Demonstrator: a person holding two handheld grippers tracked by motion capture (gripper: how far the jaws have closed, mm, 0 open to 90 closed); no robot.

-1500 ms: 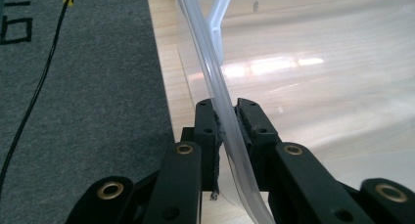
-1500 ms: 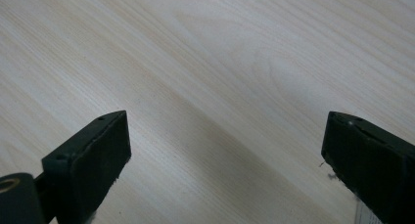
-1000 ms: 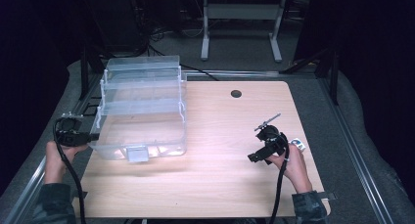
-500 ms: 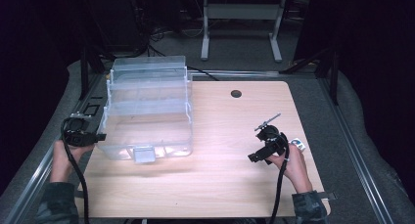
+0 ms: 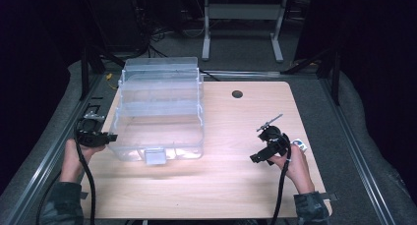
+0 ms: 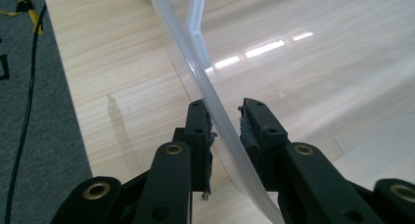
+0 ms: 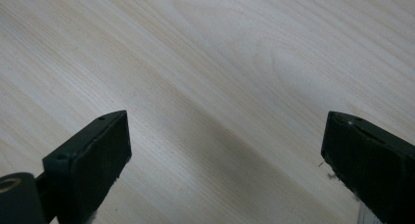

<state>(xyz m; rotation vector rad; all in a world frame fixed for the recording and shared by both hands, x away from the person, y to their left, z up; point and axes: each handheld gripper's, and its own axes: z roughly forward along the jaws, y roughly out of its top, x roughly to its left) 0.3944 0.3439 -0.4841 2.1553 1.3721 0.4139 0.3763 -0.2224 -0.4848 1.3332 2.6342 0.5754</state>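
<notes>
In the high view, a clear bin point(image 5: 160, 112) is seen on the left of the surface point(image 5: 236, 185), gripped at its left rim by the left tongs point(image 5: 112, 137), likely for dragging. In the left gripper view, the rim point(image 6: 222, 123) is pinched between narrow jaws. In the right gripper view, the right tongs point(image 7: 225, 155) are held wide, empty, above bare wood.

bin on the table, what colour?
Clear, see-through plastic bin, no tint; shows best in the high view.

Clear bin point(image 5: 160, 112) between the black left gripper point(image 6: 225, 123) jaws; pale wood-grain table point(image 7: 220, 62) under the black right gripper point(image 7: 225, 160); grey mat point(image 6: 29, 111) leftward.
</notes>
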